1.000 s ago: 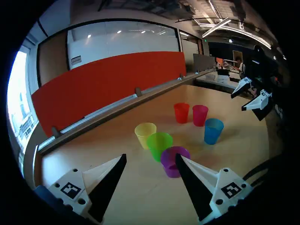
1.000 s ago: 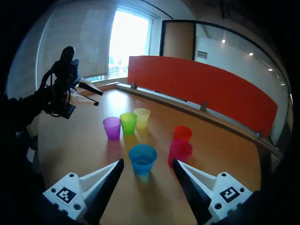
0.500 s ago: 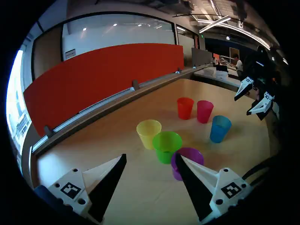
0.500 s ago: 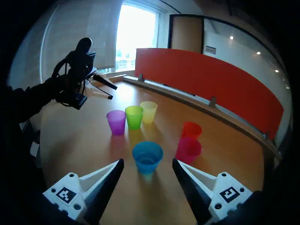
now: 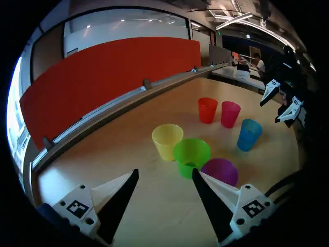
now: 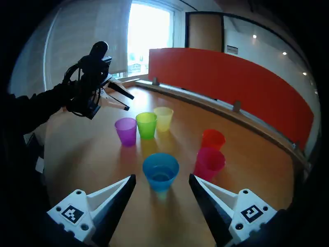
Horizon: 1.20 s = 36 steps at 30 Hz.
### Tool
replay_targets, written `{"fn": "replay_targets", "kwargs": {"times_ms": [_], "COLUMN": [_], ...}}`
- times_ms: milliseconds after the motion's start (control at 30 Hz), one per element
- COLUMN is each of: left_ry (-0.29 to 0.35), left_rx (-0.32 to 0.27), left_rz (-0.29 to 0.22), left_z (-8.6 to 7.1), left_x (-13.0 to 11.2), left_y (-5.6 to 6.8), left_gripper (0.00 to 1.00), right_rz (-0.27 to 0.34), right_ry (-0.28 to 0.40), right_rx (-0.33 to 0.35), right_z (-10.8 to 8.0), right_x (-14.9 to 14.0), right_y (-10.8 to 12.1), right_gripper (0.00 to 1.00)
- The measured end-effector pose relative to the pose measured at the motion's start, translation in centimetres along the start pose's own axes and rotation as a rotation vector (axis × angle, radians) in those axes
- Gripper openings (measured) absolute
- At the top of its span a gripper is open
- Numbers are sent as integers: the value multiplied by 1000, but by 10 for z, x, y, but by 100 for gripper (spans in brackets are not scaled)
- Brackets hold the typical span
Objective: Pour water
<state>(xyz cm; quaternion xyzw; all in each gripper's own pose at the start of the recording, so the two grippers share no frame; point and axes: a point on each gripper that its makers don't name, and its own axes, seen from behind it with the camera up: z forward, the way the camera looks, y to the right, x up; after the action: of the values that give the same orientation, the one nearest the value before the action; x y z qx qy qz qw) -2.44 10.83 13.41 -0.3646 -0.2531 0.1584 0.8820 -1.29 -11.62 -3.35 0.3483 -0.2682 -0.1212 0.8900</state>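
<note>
1. In the right gripper view, the blue cup [image 6: 160, 168] stands upright on the table [image 6: 251, 173]. What looks like a low level of water shows inside it.
2. The blue cup lies in the gap between the two fingertips of the right gripper [image 6: 161, 178], just ahead of them. A strip of table shows on each side, so neither finger touches it.
3. The right gripper's fingers are spread wide and grasp nothing.
4. Just beside the blue cup, on its right in this view, stands the pink cup [image 6: 209, 162], with the red cup [image 6: 213, 139] close behind it.
5. Farther off, the purple cup [image 6: 126, 130], green cup [image 6: 146, 124] and yellow cup [image 6: 163, 118] form a tight row.
6. The left gripper [image 6: 130, 103] is held in the air beyond the purple cup by a hand in a dark sleeve [image 6: 37, 109]. Its fingers are parted and empty.
7. In the left gripper view, the left gripper [image 5: 164, 172] is released and holds nothing. The green cup [image 5: 191, 153] sits just past its right fingertip, and that finger partly hides the purple cup [image 5: 221, 171].
8. The yellow cup [image 5: 167, 140] touches the green cup on its far side.
9. The red cup [image 5: 207, 109], pink cup [image 5: 229, 114] and blue cup [image 5: 249, 134] stand well apart from the left fingers, near the right gripper [image 5: 281, 101].
10. A red partition [image 5: 103, 78] runs along the table's far edge.
</note>
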Motion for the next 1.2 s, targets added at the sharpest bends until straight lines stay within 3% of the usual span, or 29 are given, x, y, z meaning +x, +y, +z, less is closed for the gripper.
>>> {"fn": "replay_targets", "kwargs": {"times_ms": [400,1200], "left_ry": [-36,-50], "left_rx": [-29,-105], "left_rz": [8,28], "left_z": [17,42], "left_x": [-13,-15], "left_y": [1,33], "left_gripper": [96,96], "right_rz": [0,5], "right_ry": [-18,-24], "right_rx": [17,15], "right_z": [11,13], "right_x": [-9,-15], "right_y": [0,8], "right_gripper": [100,100]}}
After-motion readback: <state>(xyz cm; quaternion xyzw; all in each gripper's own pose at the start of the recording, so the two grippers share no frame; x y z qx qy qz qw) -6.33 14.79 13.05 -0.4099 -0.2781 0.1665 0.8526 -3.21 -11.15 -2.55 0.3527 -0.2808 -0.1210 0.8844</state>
